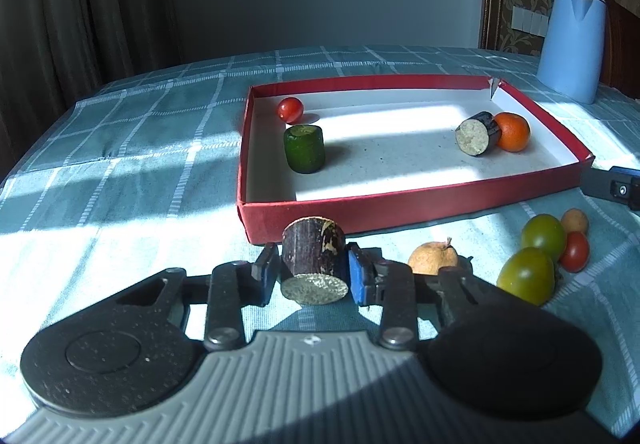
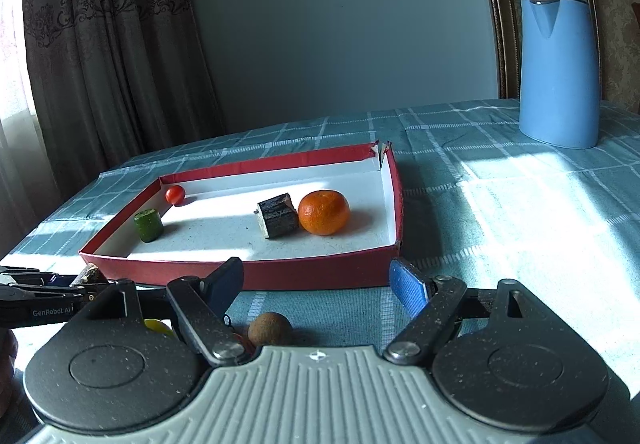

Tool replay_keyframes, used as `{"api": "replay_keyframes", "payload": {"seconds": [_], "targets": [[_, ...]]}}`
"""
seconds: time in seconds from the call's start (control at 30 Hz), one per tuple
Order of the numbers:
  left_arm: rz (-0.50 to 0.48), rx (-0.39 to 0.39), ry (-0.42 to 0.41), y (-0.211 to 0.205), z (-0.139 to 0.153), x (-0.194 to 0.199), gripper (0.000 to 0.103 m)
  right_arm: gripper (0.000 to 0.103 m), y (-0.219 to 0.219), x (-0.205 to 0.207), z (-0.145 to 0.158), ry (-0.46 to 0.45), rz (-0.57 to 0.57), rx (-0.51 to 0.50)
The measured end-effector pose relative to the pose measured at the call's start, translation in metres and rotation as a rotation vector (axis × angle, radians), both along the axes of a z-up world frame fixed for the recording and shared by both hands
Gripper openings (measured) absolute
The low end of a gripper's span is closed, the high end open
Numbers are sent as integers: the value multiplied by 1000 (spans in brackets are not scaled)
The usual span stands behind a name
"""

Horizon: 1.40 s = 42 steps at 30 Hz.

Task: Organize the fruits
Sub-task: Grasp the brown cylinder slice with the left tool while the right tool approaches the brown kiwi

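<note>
Left wrist view: my left gripper [image 1: 313, 271] is clenched on a dark cane piece [image 1: 314, 262], its blue pads [image 1: 357, 276] pressing both sides. The piece sits just in front of the red box [image 1: 408, 203], near its front wall. I think my next job is to lift it over that wall and set it inside.

Inside the box I see a cherry tomato [image 1: 291, 109], a green chunk [image 1: 304, 149], another cane piece [image 1: 478, 139] and an orange [image 1: 512, 131].

Still out on the cloth [image 1: 120, 203] are a tan fruit [image 1: 433, 259], two green tomatoes [image 1: 534, 258] and a red one [image 1: 574, 252].

My right gripper [image 2: 318, 286] is released and wide, holding nothing, above a brown ball fruit [image 2: 270, 328].

What could go wrong: the piece is round and smooth, so it may slip or twist out. If I lift too low, it may bump the wall and push the box.
</note>
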State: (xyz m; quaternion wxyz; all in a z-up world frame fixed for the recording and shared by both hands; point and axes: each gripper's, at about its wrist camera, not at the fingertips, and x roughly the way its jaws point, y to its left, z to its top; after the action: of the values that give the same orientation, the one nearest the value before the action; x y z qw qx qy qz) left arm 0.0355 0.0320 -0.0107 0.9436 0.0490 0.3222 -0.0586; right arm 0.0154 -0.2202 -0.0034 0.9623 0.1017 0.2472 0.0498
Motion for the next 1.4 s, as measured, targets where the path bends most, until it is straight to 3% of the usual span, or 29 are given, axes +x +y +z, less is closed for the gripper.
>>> {"api": "replay_keyframes", "payload": {"seconds": [0.17, 0.3, 0.43, 0.77, 0.8, 0.83, 0.93, 1.1, 1.17, 1.37, 1.4], "targets": [[0, 26, -11, -4, -1, -2, 34, 78, 2, 6, -8, 80, 18, 0], [20, 57, -23, -7, -1, -3, 44, 63, 14, 6, -10, 91, 74, -32], [21, 52, -20, -5, -1, -2, 44, 52, 20, 2, -9, 74, 98, -63], [18, 100, -42, -12, -2, -5, 44, 50, 26, -9, -5, 37, 153, -86], [18, 100, -42, -12, -2, -5, 44, 33, 27, -12, -5, 30, 173, -85], [18, 102, -43, -12, -2, -5, 44, 26, 28, -13, -5, 26, 185, -81], [18, 109, -46, -13, -2, -6, 44, 22, 26, -13, -5, 28, 168, -75], [18, 107, -45, -13, -2, -6, 44, 20, 15, -8, -6, 39, 80, -60], [17, 111, -46, -13, -2, -6, 44, 21, 12, -3, -8, 75, 99, -42], [18, 112, -47, -13, -1, -6, 44, 23, 2, 7, -7, 117, 142, 118], [18, 111, -46, -13, -1, -6, 44, 30, 0, 10, -8, 127, 143, 143]]}}
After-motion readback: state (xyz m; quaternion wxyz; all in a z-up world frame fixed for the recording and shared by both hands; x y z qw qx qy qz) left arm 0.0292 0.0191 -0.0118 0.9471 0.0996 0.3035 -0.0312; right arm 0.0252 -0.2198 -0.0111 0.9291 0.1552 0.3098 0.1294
